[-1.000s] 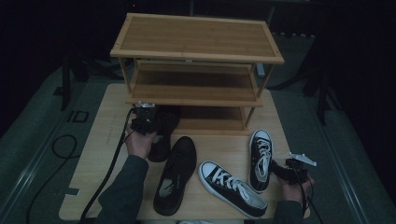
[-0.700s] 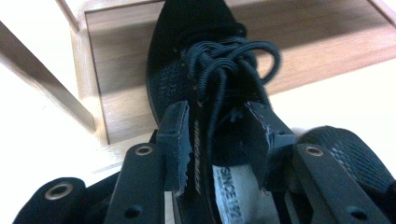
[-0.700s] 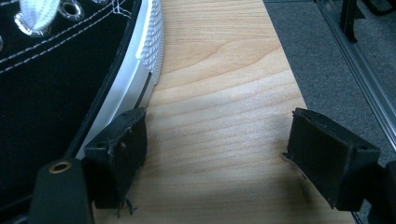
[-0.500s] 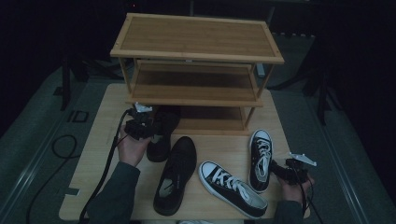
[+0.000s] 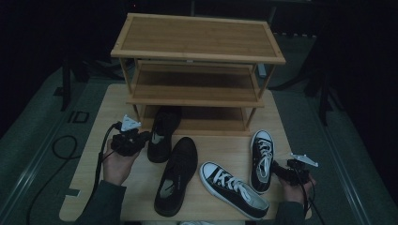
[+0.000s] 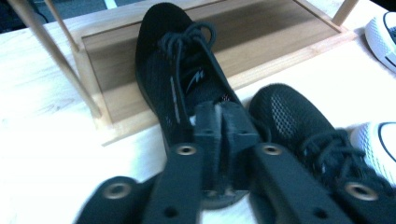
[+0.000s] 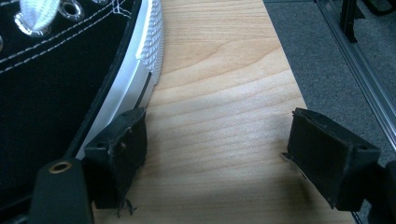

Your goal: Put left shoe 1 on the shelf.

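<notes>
A black running shoe [image 5: 162,133] [image 6: 173,70] lies with its toe on the bottom shelf of the wooden shoe rack [image 5: 197,51]. My left gripper [image 5: 145,137] [image 6: 223,126] is just left of its heel. Its jaws have just been closing, and the pads now meet with nothing between them. The second black shoe [image 5: 178,176] [image 6: 299,121] lies on the table in front. Two black-and-white sneakers [image 5: 232,190] [image 5: 262,159] lie at the right. My right gripper [image 5: 277,169] [image 7: 219,149] stands open beside the upright sneaker [image 7: 56,79], its left pad at the white sole.
The light wooden table [image 5: 94,154] [image 7: 210,70] ends close to the right of my right gripper, with grey floor beyond. The rack's middle and top shelves are bare. A black cable [image 5: 61,150] trails off the table's left side.
My left gripper has drawn back from the black shoe at the rack toward the person and a little left, and its jaws have shut. The right gripper has stayed in place.
</notes>
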